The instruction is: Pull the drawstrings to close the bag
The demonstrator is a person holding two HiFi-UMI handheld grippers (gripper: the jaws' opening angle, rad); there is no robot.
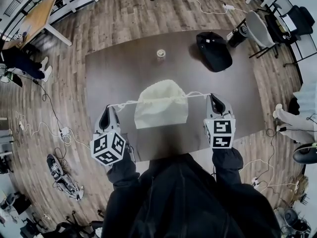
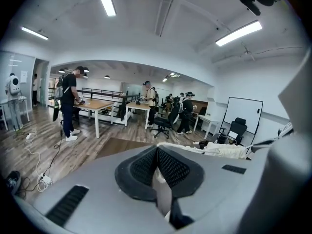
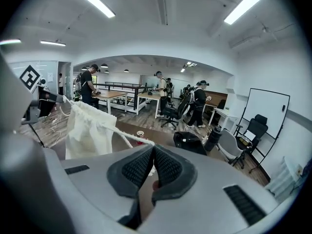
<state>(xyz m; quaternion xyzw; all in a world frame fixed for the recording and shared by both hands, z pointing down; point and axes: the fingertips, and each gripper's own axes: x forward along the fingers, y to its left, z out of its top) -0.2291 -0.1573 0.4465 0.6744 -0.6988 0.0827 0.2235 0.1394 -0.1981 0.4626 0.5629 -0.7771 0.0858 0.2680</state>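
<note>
now | bag [image 1: 162, 104]: hangs over the table [image 1: 124, 68], mouth gathered | left gripper [image 1: 108, 108]: jaws clamped on left string [image 1: 125, 103] | right gripper [image 1: 213, 97]: jaws clamped on right string [image 1: 197, 94], above table's near edge

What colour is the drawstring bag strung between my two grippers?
Cream, an off-white plain fabric with no pattern: the bag shows best in the head view.

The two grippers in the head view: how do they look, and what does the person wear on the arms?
The left gripper and right gripper are alike: a light grey body narrowing to two jaws with black dotted pads, and a white cube with black square markers at the back. The sleeves are black.
</note>
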